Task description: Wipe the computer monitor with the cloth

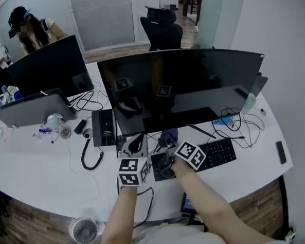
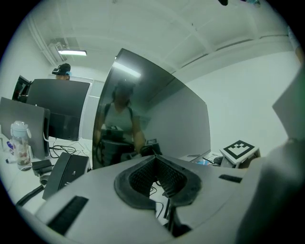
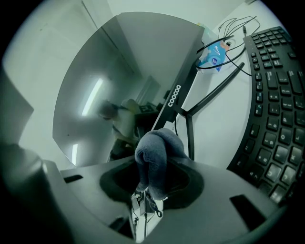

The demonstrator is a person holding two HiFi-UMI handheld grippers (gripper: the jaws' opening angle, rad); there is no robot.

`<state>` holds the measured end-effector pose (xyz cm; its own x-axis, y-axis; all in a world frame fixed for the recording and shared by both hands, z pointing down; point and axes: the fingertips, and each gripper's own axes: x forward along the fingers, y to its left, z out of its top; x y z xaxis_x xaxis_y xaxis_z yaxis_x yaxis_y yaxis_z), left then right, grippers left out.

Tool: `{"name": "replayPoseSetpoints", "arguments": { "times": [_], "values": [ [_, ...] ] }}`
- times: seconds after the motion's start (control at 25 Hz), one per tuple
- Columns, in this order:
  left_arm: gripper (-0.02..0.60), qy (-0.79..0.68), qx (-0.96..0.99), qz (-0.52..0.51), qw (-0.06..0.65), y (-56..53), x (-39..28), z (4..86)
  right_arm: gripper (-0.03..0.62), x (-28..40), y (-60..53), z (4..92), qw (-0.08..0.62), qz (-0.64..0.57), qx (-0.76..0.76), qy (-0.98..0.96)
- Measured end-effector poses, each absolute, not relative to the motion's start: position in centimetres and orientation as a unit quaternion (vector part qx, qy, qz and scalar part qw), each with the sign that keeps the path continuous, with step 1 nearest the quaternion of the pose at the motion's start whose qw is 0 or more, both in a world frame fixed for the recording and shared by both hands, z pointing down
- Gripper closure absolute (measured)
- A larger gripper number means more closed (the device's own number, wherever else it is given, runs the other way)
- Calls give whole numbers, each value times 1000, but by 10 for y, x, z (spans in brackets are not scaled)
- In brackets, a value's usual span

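Across the white desk, before the dark monitor, the right gripper pinched a bluish-grey cloth while the left gripper sat closed on nothing.

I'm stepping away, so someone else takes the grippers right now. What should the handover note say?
Left gripper: shut, empty, low in front of the monitor.
Right gripper: shut on the cloth, below the screen's lower edge, by the stand, left of the keyboard.
Done: cloth gripped.
To do: raise the cloth to the screen and wipe; it is not touching the screen now.
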<state>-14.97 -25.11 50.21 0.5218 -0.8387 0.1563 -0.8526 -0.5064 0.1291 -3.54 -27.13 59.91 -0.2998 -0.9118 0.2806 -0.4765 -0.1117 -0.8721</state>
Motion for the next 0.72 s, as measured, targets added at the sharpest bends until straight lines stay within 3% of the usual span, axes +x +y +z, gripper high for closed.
{"name": "replayPoseSetpoints", "arguments": {
  "times": [0.72],
  "values": [
    [574, -513, 851, 37, 104, -248, -205, 505, 468, -103, -268, 600, 202, -509, -527, 650]
  ]
}}
